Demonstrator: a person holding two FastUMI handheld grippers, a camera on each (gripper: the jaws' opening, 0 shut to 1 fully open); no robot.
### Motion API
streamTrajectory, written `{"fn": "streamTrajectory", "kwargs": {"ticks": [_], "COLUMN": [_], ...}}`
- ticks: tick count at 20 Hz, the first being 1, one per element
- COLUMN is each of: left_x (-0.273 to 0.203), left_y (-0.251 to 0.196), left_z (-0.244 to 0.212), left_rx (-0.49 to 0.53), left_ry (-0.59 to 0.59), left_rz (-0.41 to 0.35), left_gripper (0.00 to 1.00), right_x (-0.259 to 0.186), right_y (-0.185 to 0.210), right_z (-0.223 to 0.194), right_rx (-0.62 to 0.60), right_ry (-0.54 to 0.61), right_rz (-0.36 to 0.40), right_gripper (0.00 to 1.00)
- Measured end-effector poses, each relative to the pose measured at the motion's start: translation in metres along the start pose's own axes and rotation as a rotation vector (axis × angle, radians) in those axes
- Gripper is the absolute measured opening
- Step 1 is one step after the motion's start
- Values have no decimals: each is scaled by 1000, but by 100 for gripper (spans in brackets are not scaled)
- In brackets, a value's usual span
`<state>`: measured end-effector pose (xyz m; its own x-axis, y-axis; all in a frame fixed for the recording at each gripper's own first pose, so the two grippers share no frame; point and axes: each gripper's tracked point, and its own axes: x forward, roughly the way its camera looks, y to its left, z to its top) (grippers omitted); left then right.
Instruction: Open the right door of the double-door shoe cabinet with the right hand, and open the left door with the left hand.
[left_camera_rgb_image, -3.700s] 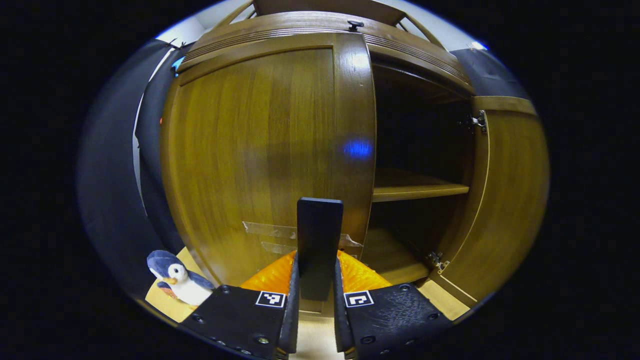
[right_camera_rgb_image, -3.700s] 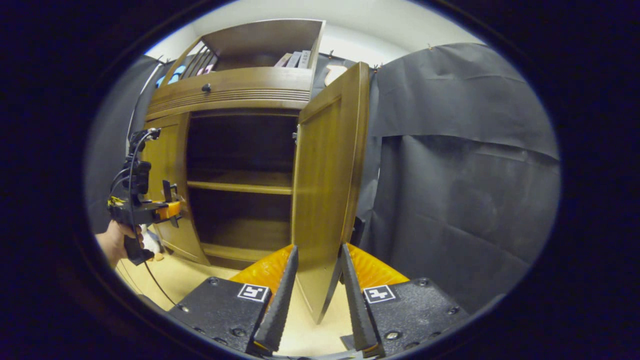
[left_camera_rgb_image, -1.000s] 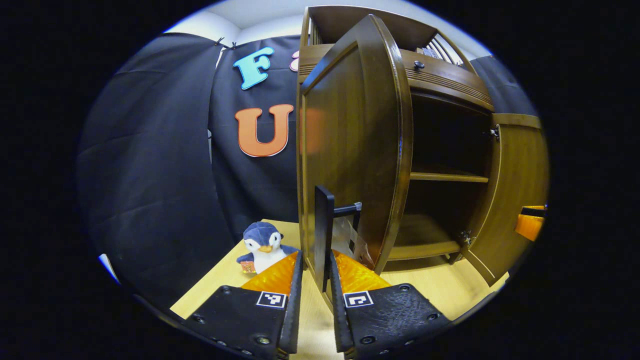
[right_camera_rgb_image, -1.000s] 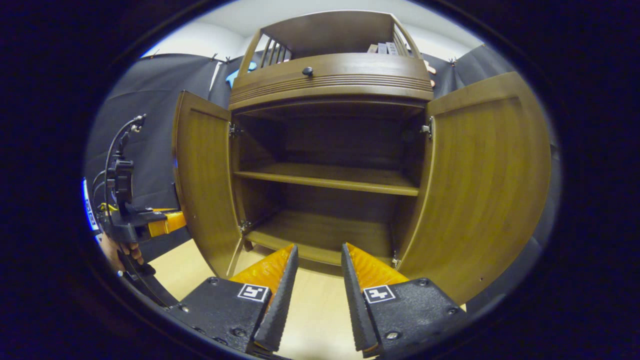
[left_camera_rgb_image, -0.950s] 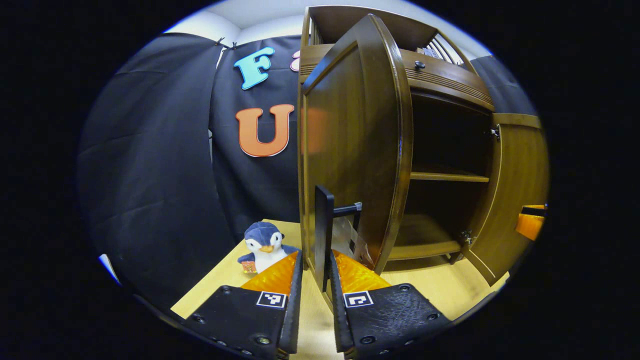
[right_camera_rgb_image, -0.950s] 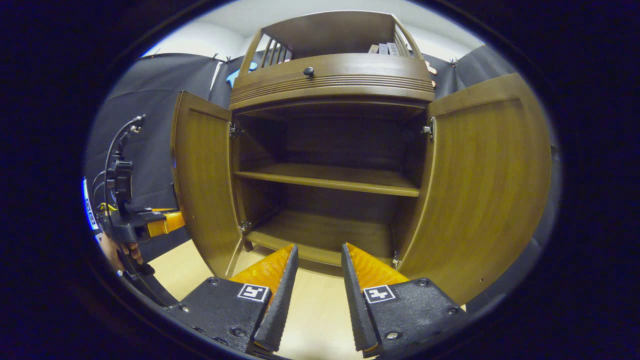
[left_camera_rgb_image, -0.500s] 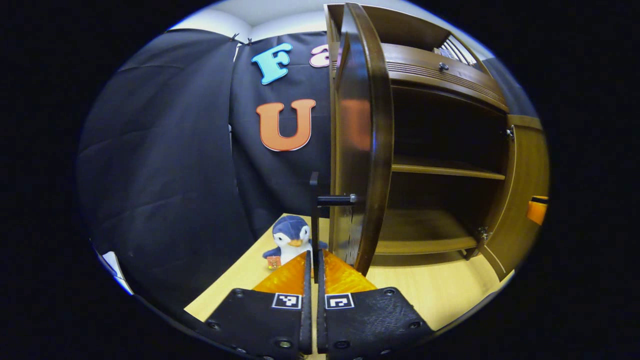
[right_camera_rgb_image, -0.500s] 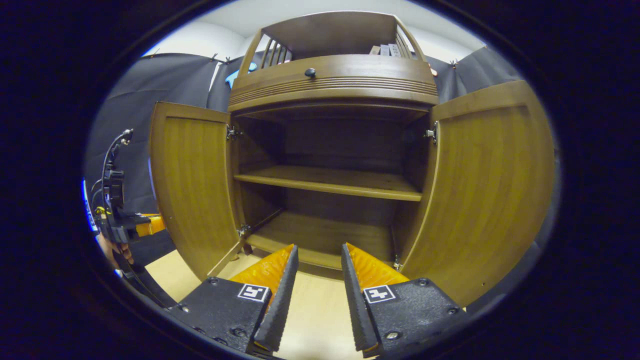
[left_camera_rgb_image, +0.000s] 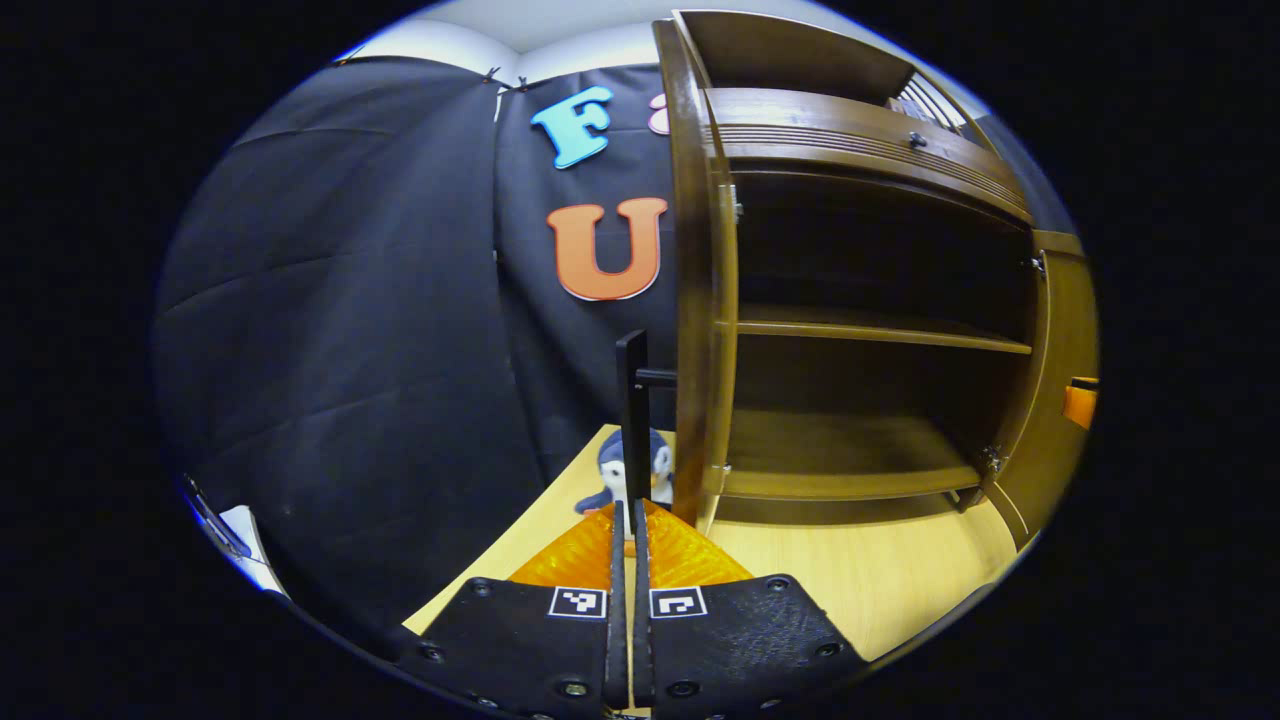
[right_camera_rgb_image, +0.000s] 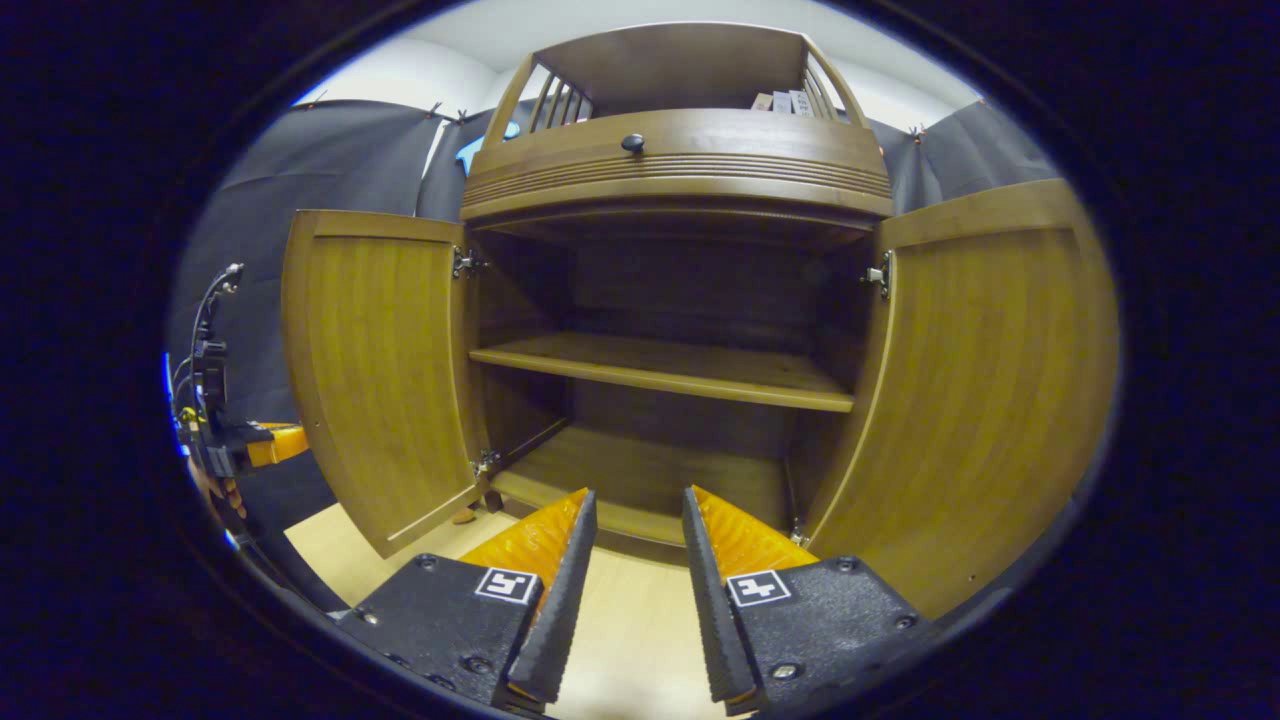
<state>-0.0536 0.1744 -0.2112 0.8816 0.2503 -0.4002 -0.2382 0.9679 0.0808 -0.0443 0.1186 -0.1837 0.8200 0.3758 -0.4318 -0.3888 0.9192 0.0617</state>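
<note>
Now both doors of the shoe cabinet (right_camera_rgb_image: 676, 170) stand swung wide. From the right gripper view the cabinet is met head-on: the left door (right_camera_rgb_image: 375, 375) folded out to one side, the right door (right_camera_rgb_image: 985, 400) to the other, with a middle shelf (right_camera_rgb_image: 665, 372) and a bottom board (right_camera_rgb_image: 640, 480) bare between them. A small round knob (right_camera_rgb_image: 632, 143) sits on the band above the opening, and a few book spines show in the railed top. The right gripper (right_camera_rgb_image: 634, 545) hangs in front of the opening with its fingers spread, nothing between them, well short of the wood.

The left gripper view catches what that one cannot — the left door (left_camera_rgb_image: 700, 300) edge-on, with its dark bar handle (left_camera_rgb_image: 631, 400) standing off the outer face on a short post. The left gripper (left_camera_rgb_image: 632, 530) has its fingers pressed almost together around the lower end of that handle; the bar runs down into the narrow slit between them, so it appears pinched. Just behind the handle a stuffed penguin (left_camera_rgb_image: 640, 470) sits on the pale wooden floor (left_camera_rgb_image: 880, 580) against the black cloth wall (left_camera_rgb_image: 350, 330). Past the shelves, the inside of the right door (left_camera_rgb_image: 1060, 390) shows at the far edge.

Back in the right gripper view, the left gripper (right_camera_rgb_image: 262, 445) sits far off at the left rim, beyond the open left door, with fingertips of the hand (right_camera_rgb_image: 222, 492) below it.
</note>
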Motion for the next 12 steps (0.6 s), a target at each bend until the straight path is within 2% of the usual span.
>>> {"fn": "streamTrajectory", "kwargs": {"ticks": [3, 4, 7, 8, 9, 10, 11, 12], "left_x": [-5, -8, -18, -20, -22, -24, -28, -31], "left_y": [9, 9, 3, -4, -10, -17, -23, -30], "left_z": [7, 10, 22, 26, 30, 36, 40, 43], "left_rx": [-49, -53, -28, -21, -11, -2, 7, 14], "left_ry": [-1, -9, -35, -38, -46, -64, -85, -99], "left_rz": [12, 13, 25, 14, 5, -7, -19, -31], "left_gripper": [2, 7, 8, 27, 29, 27, 34, 54], "right_x": [4, 5, 3, 3, 2, 1, 0, -1], "right_y": [4, 5, 5, 3, 1, -1, -3, -6], "right_z": [3, 6, 15, 18, 20, 21, 23, 24], "right_rx": [-1, 0, -6, -9, -13, -15, -16, -13], "right_ry": [5, -1, -23, -31, -37, -42, -46, -51], "right_rz": [11, 13, 4, 0, -9, -16, -23, -30], "right_gripper": [55, 55, 55, 55, 55, 55, 55, 55]}}
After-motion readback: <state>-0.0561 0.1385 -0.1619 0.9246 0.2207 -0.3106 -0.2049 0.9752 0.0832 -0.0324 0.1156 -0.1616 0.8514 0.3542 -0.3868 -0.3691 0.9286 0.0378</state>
